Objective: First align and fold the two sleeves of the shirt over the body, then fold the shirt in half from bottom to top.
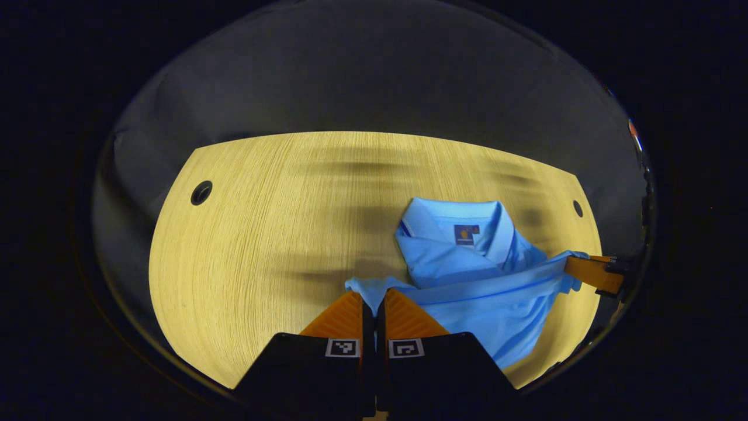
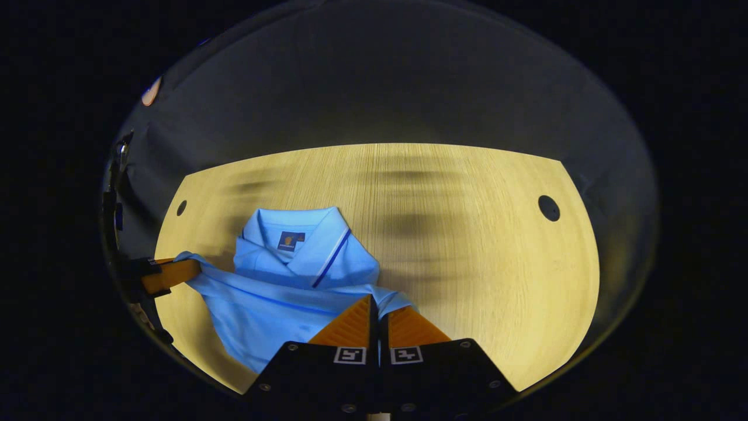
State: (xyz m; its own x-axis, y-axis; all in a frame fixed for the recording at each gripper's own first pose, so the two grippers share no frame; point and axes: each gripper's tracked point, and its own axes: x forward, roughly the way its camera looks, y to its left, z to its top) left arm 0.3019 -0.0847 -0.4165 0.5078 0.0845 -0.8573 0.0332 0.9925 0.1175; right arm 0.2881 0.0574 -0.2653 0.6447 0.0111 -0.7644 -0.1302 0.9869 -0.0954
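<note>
You are on the bottom-to-top fold: your left gripper [image 1: 369,299] and right gripper [image 2: 378,307] each pinch a hem corner of the shirt [image 1: 467,275], stretched over the table [image 1: 263,234]. Next, lay the hem level just below the collar [image 1: 461,219], then let go.

A pale wood-grain table [image 1: 245,245] with two round holes carries a light-blue shirt [image 1: 467,275].
</note>
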